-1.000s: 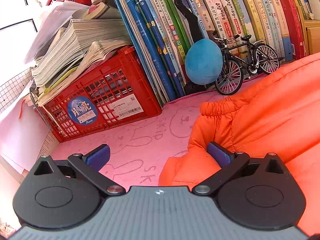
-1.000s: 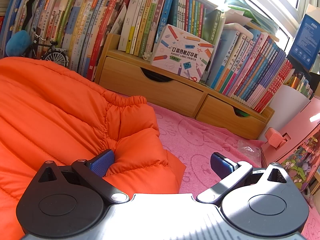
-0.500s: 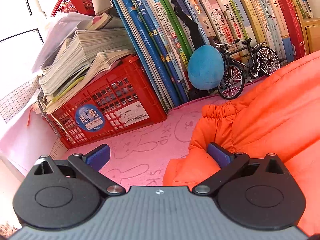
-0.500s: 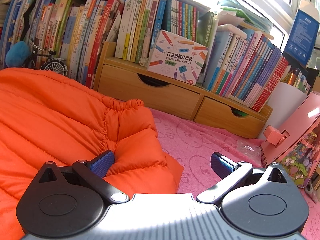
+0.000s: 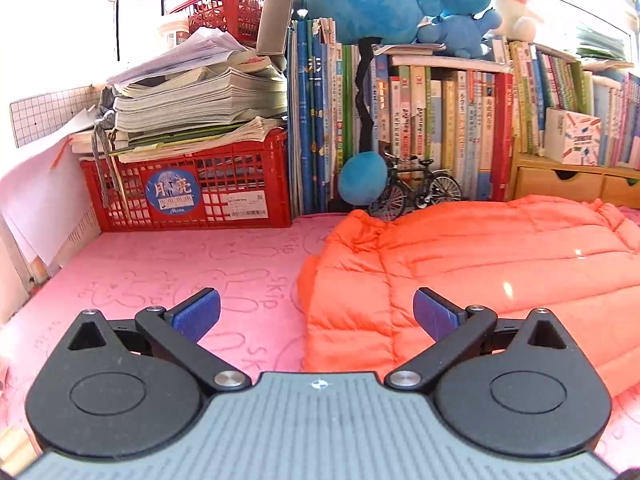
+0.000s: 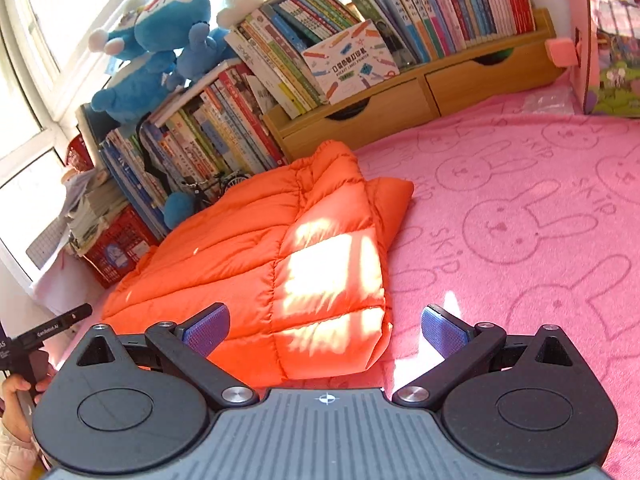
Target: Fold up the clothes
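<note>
Lying folded into a compact, roughly rectangular bundle on the pink bunny-print blanket (image 6: 520,208): the puffy orange quilted down jacket (image 6: 280,256), far edge just short of the bookshelf clutter, near edge just ahead of both tools

Hovering above and short of it, the left gripper (image 5: 316,312), fingers spread wide and gripping nothing, blue pads clear of the fabric; likewise the right gripper (image 6: 324,326), fingers wide apart and empty, left pad over the jacket's near corner, right pad over bare blanket

Judging the fold largely done (sleeves appear tucked in, a layered edge showing along the jacket's right side in the right wrist view); possibly remaining, one more halving or a light flattening of the puffed top, the filling looking springy and likely to loft back open

Crowding the far side: a red plastic lattice crate (image 5: 188,192) topped with stacked papers, a long row of upright books (image 5: 420,128), a small black model bicycle (image 5: 416,190) touching or nearly touching the jacket's back edge, a round blue plush ball (image 5: 362,178) beside it, blue plush toys (image 6: 156,48) on top of the books, a wooden drawer unit (image 6: 400,108) further right

Risking a knock to the bicycle if pushing the bundle backward; leaving open blanket to the right and left for working
</note>
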Demonstrator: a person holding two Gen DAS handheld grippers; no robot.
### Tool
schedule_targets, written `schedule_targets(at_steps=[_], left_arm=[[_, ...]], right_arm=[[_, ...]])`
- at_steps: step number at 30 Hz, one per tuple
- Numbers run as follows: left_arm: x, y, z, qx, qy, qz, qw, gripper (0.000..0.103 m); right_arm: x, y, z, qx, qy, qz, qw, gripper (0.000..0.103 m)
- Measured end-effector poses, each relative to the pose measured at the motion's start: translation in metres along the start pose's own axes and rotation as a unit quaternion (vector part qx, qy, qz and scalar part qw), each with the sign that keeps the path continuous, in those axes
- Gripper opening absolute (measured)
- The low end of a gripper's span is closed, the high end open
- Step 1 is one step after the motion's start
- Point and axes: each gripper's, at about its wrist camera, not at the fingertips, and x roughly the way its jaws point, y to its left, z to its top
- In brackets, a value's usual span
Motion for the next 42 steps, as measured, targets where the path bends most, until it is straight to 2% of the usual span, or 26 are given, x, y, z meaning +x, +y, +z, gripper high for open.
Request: schedule_targets(at_steps=[3,10,12,13,16,18,20,22,24,25,26,27,28,29,30,32,37,39,42], left_arm=[[-0.018,-0.012,-0.013,0.006,-0.003,-0.024,0.9997,0.103],[-0.042,-0.068,-0.034,0.114,-0.012,-0.074,0.9907,0.103],[-0.042,-0.076,-0.034,0.100,0.001,-0.100,0.9899,0.103],[-0.042,-0.080,-0.035,0.092,0.008,-0.113,0.9892,0.103],[-0.036,-0.077,-0.031,0.006,0.034,-0.172,0.9846,0.103],[-0.026,-0.070,-0.027,-0.080,0.055,-0.205,0.9740,0.103],[-0.012,-0.063,-0.027,-0.166,0.072,-0.210,0.9608,0.103],[0.000,-0.055,-0.028,-0.242,0.082,-0.199,0.9461,0.103],[0.007,-0.051,-0.030,-0.286,0.084,-0.186,0.9363,0.103],[0.009,-0.049,-0.030,-0.301,0.083,-0.182,0.9324,0.103],[0.007,-0.048,-0.031,-0.298,0.080,-0.176,0.9346,0.103],[0.003,-0.046,-0.030,-0.292,0.075,-0.171,0.9381,0.103],[0.000,-0.045,-0.030,-0.286,0.070,-0.165,0.9414,0.103],[-0.003,-0.044,-0.030,-0.279,0.066,-0.159,0.9447,0.103],[-0.007,-0.043,-0.030,-0.273,0.061,-0.153,0.9479,0.103],[-0.015,-0.039,-0.031,-0.260,0.049,-0.138,0.9544,0.103],[-0.046,-0.020,-0.027,-0.234,-0.003,-0.108,0.9662,0.103],[-0.061,-0.016,-0.019,-0.205,-0.031,-0.093,0.9739,0.103],[-0.081,-0.016,-0.007,-0.158,-0.054,-0.090,0.9819,0.103]], right_arm=[[0.010,-0.005,-0.010,0.038,0.016,0.022,0.999,0.103],[0.038,0.011,-0.014,0.108,-0.014,0.036,0.993,0.103],[0.042,0.015,-0.017,0.132,-0.025,0.033,0.990,0.103],[0.042,0.016,-0.019,0.150,-0.027,0.046,0.987,0.103],[0.043,0.021,-0.028,0.213,-0.030,0.098,0.972,0.103],[0.050,0.026,-0.029,0.242,-0.037,0.107,0.964,0.103],[0.060,0.033,-0.026,0.250,-0.047,0.096,0.962,0.103],[0.074,0.045,-0.021,0.249,-0.059,0.066,0.964,0.103],[0.086,0.057,-0.016,0.240,-0.068,0.024,0.968,0.102],[0.092,0.061,-0.016,0.239,-0.063,0.004,0.969,0.094],[0.098,0.065,-0.015,0.237,-0.058,-0.015,0.970,0.076],[0.103,0.062,-0.017,0.255,-0.046,-0.006,0.966,0.065],[0.107,0.058,-0.018,0.272,-0.034,0.002,0.962,0.049],[0.106,0.054,-0.020,0.285,-0.030,0.016,0.958,0.040],[0.104,0.049,-0.022,0.298,-0.026,0.030,0.954,0.037],[0.094,0.045,-0.024,0.292,-0.023,0.046,0.955,0.026],[0.067,0.046,-0.031,0.268,0.001,0.084,0.960,0.019],[0.053,0.042,-0.034,0.260,0.017,0.107,0.960,0.018],[0.030,0.030,-0.040,0.262,0.047,0.147,0.953,0.018]])
